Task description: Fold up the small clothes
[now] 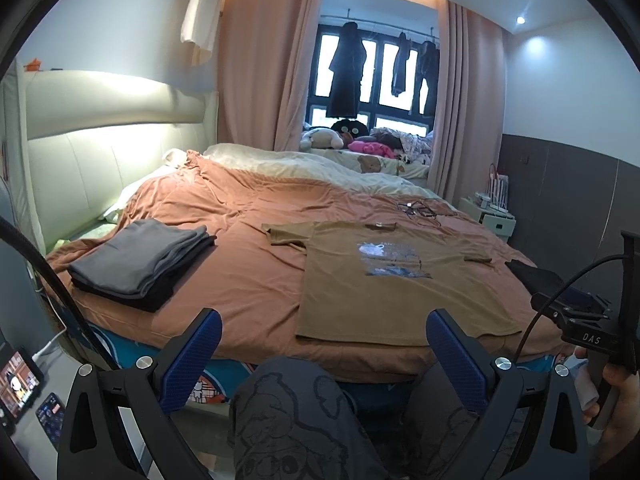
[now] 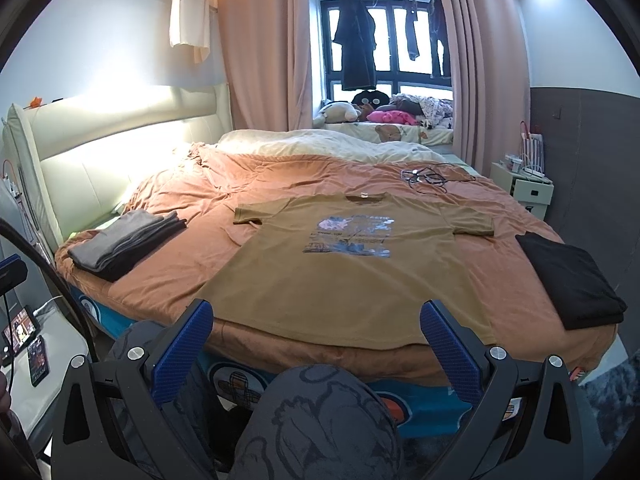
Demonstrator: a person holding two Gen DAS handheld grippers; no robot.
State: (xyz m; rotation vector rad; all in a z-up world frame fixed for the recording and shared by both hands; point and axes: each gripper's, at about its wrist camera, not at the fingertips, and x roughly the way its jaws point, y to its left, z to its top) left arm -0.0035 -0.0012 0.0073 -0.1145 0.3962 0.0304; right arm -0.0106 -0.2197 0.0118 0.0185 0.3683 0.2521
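Note:
A brown T-shirt [image 1: 396, 280] [image 2: 352, 268] with a blue-white print lies flat, face up, on the orange bedspread [image 1: 248, 264] [image 2: 192, 232], hem toward me. My left gripper [image 1: 324, 332] hangs open in front of the bed's near edge, left of the shirt's hem, holding nothing. My right gripper [image 2: 316, 322] is open too, just short of the hem, its blue fingers [image 2: 444, 344] empty. In the left wrist view the right gripper's black body [image 1: 588, 332] shows at the right edge, held by a hand [image 1: 616, 400].
A folded grey and black stack [image 1: 140, 264] [image 2: 124, 244] sits at the bed's left. A folded black garment [image 2: 572, 280] lies at the right. Cables [image 2: 428, 178] lie beyond the collar. A person's patterned knee [image 2: 320, 420] is below the grippers. A tablet and phone [image 2: 28, 340] rest on a left side table.

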